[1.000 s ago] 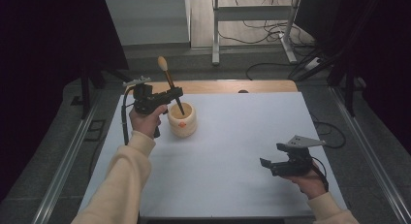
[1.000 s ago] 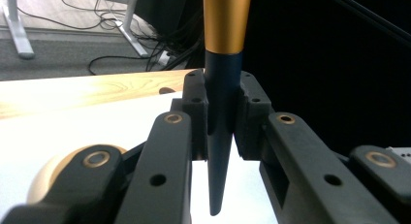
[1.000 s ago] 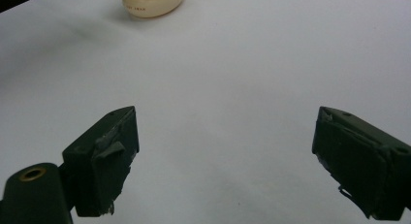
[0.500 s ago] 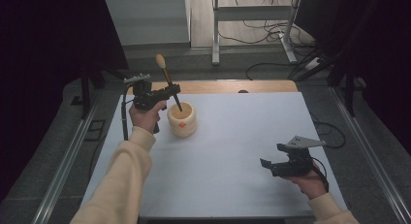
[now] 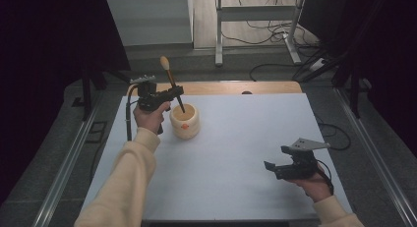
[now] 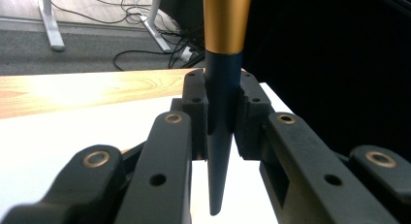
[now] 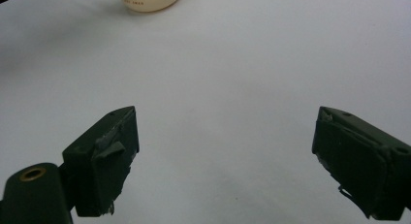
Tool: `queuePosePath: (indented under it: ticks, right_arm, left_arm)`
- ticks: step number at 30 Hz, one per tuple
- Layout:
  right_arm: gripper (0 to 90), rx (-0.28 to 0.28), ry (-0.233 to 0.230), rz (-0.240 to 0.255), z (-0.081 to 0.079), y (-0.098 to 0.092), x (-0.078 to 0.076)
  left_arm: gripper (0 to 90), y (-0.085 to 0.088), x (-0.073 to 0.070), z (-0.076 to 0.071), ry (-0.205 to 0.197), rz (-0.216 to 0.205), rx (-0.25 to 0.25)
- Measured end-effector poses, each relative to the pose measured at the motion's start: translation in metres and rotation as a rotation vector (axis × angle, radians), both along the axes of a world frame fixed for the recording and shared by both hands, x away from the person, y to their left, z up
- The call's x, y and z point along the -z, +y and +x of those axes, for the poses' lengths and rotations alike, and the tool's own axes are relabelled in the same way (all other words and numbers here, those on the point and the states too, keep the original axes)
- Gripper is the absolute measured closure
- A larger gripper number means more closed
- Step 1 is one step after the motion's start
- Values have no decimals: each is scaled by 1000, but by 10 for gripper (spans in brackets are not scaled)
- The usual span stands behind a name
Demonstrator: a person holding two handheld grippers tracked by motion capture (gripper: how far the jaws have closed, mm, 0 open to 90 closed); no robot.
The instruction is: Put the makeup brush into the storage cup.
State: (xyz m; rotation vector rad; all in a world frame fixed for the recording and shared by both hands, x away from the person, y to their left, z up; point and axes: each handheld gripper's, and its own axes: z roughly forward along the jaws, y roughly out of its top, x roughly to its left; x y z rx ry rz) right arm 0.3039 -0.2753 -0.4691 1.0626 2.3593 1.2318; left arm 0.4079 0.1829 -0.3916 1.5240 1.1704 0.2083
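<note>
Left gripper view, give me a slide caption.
Left gripper jaws clamp a makeup brush handle, dark tip pointing down.

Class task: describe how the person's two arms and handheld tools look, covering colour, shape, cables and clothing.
Both arms wear pale cream long sleeves. The left tool is black, with a black cable looping down beside the wrist. The right tool is black too and carries a grey three-cornered plate on top. Close up, the jaws are blocky black links with brass-coloured rivets, and the right tool's pads look scuffed.

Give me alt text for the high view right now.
The left tool is shut on a dark-handled brush, its handle tip over a cream pot on the white table. The right tool rests open near the table's front right.
</note>
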Motion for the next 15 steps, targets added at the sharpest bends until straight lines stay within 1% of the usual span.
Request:
queuePosePath:
  ticks: [5, 10, 12, 13, 15]
  right_arm:
    - [100, 4, -7, -1, 0, -1, -1]
    - [100, 7, -7, -2, 0, -1, -1]
    - [100, 6, -8, -5, 0, -1, -1]
    - [100, 6, -8, -10, 0, -1, 0]
    - [100, 5, -8, -13, -1, 0, 0]
  left_arm:
    - [786, 1, 4, 3, 6, 10, -9]
    - [786, 2, 6, 7, 7, 8, -20]
    - [786, 2, 8, 9, 12, 30, -24]
    - [786, 2, 8, 10, 13, 34, -25]
    - [786, 4, 10, 12, 19, 8, -29]
